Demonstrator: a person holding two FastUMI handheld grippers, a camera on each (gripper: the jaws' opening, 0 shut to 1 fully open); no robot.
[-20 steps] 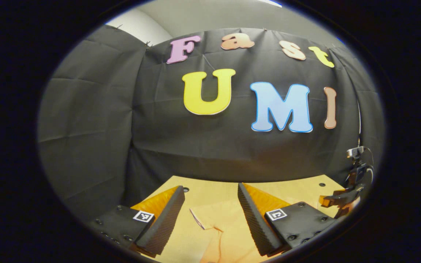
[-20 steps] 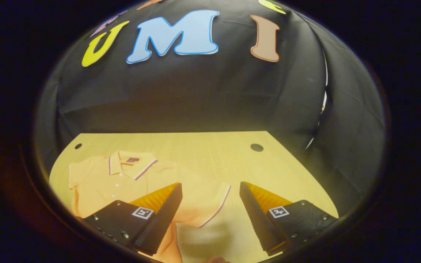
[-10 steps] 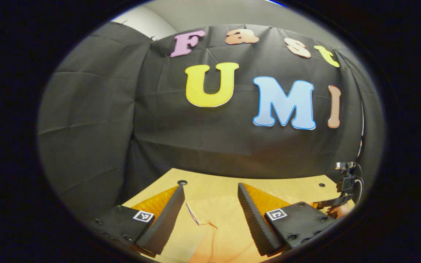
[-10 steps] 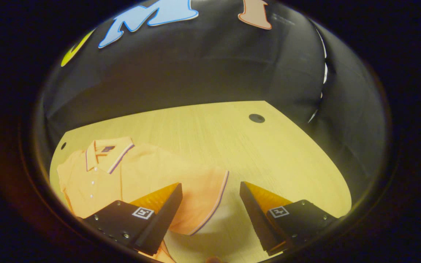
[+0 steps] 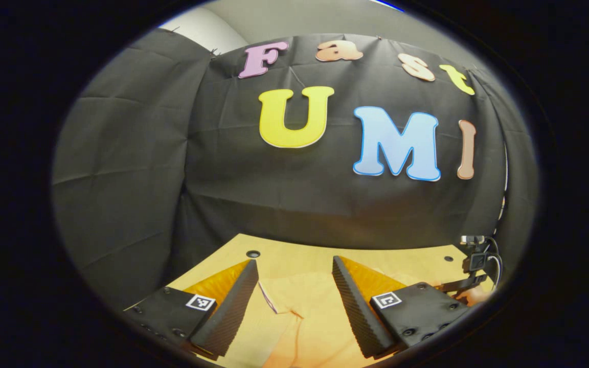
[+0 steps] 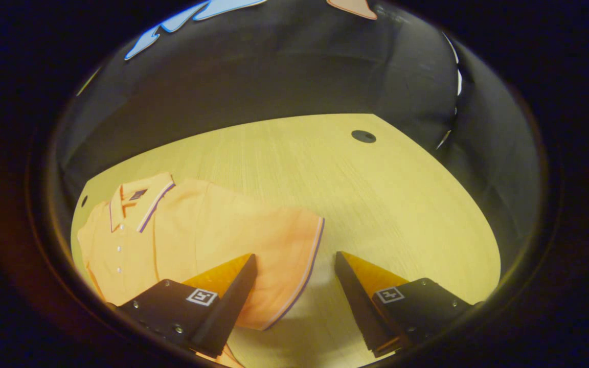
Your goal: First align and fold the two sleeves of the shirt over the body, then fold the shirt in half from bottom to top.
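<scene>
An orange polo shirt lies flat on the wooden table, its collar to the left. Its right sleeve spreads out flat, and the striped cuff runs between the fingers of my right gripper, which is open just above it. In the left gripper view my left gripper is open over the shirt, with the other sleeve's striped cuff near its left finger. The right gripper shows far off at the right, low over the table.
Black cloth walls stand close behind and beside the table. Dark round holes sit in the tabletop near the far right corner and the far left corner. Bare wood stretches right of the sleeve.
The right gripper has tipped down and closed in on the right sleeve, and it sits lower in the left gripper view. The left gripper has barely shifted.
</scene>
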